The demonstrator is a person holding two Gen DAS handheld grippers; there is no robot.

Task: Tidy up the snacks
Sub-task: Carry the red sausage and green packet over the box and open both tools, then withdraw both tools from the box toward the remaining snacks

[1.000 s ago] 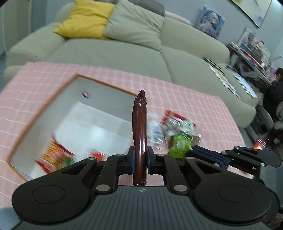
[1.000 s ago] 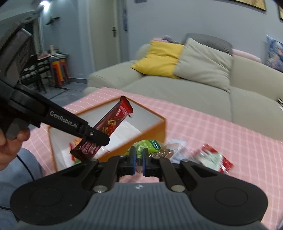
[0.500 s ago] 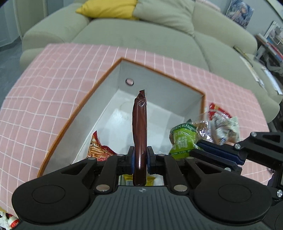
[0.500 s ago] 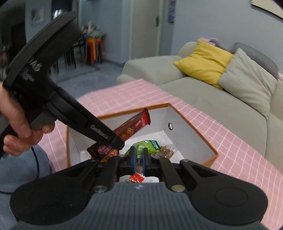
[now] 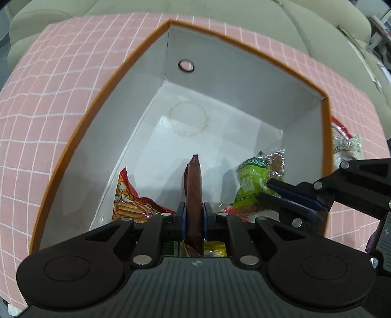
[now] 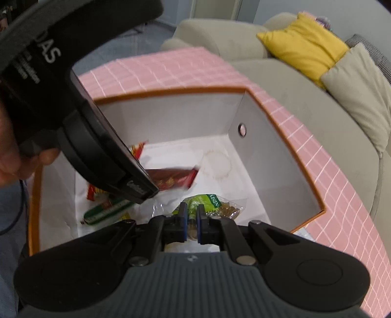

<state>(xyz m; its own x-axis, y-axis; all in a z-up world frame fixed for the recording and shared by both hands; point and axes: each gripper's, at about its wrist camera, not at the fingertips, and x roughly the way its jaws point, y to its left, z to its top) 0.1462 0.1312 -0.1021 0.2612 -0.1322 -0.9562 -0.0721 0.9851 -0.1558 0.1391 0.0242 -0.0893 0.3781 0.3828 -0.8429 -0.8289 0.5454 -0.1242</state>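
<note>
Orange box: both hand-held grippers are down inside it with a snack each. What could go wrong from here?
1. The left hand-held gripper and right hand-held gripper work close together in the orange box; they could bump.
2. The brown bar stands on edge; released, it may tip onto the striped red packet rather than lie flat.
3. The green raisin bag is pinched only at one end, so it could slip out.
</note>
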